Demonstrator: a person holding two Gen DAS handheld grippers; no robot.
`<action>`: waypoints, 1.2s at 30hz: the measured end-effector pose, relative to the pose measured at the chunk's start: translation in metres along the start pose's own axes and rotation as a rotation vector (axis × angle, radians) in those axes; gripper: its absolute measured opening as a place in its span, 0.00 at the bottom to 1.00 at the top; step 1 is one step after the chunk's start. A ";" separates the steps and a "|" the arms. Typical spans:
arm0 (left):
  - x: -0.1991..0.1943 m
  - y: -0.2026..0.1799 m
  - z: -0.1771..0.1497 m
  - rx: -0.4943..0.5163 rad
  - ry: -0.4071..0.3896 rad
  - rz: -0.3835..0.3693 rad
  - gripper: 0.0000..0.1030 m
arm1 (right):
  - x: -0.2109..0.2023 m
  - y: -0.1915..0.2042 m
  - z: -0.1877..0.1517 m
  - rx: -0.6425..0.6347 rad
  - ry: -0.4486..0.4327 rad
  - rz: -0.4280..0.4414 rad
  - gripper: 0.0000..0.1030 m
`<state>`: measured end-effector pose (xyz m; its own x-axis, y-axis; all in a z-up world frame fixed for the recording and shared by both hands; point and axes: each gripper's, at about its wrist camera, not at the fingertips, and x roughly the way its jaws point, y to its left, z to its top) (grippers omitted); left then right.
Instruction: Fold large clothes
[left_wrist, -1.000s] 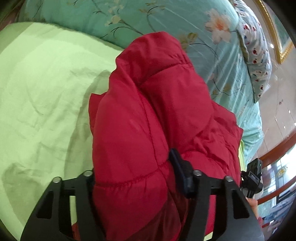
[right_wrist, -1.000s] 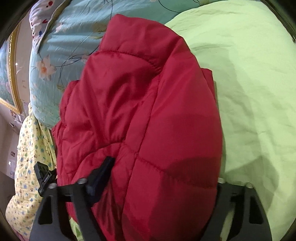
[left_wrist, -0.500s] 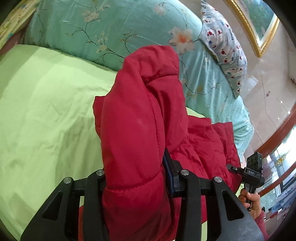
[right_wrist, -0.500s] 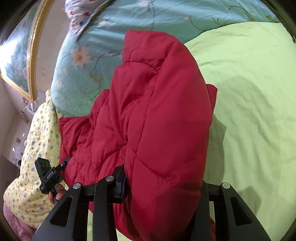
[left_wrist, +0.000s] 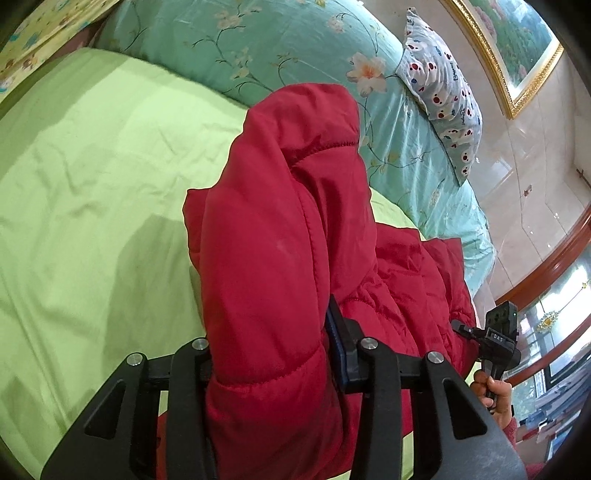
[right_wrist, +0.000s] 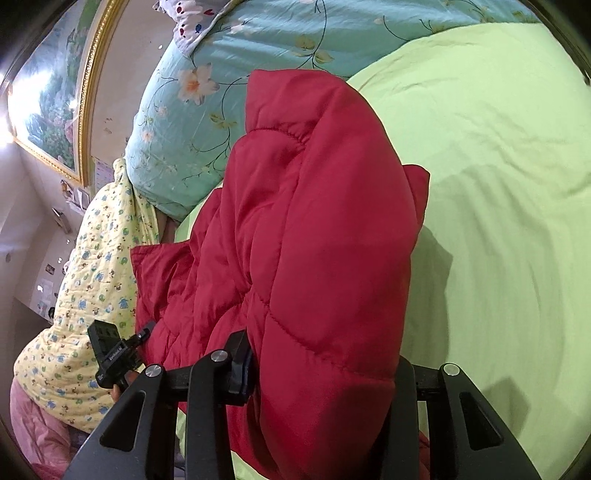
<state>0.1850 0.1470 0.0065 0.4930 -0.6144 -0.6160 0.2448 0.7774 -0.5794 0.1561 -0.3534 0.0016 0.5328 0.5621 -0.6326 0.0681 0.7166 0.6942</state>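
Both grippers are lifting the red jacket (left_wrist: 273, 258) higher and pulling it back than a moment ago, so more of the green sheet (left_wrist: 92, 184) and the blue flowered quilt (left_wrist: 295, 48) is showing behind it. In the left wrist view, the left gripper (left_wrist: 269, 354) is clamped on a thick puffy fold of the jacket, with a finger pressing in on each side. In the right wrist view, the right gripper (right_wrist: 321, 365) is squeezing another thick fold in the same way. In each view the jacket is bulging up from the jaws toward 12 o'clock, and the rest of it is sagging down onto the sheet between the two grippers. A spotted pillow (left_wrist: 443, 96) is leaning on the quilt at about 1 o'clock in the left view, and a yellow patterned blanket (right_wrist: 92, 266) is lying at 9 o'clock in the right view. I think the person is in the middle of carrying one edge of the jacket over to make a fold. Next, both hands are probably needing to move together, keeping the edge straight and level, and to lay it flat on the sheet before letting go. The jacket is fat and slippery, so it may be sliding or puffing open again.
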 end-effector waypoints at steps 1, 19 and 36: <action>0.000 0.000 -0.001 -0.001 0.004 0.000 0.36 | -0.003 -0.004 -0.004 0.007 0.003 0.002 0.38; 0.048 -0.015 0.009 0.119 -0.035 0.241 0.41 | 0.011 -0.034 -0.012 0.076 -0.099 -0.133 0.57; 0.000 0.010 -0.005 0.049 -0.119 0.324 0.75 | 0.005 -0.038 -0.018 0.077 -0.145 -0.211 0.84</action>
<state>0.1834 0.1544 -0.0020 0.6447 -0.3170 -0.6957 0.0985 0.9368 -0.3356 0.1410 -0.3698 -0.0344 0.6153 0.3346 -0.7138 0.2517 0.7747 0.5800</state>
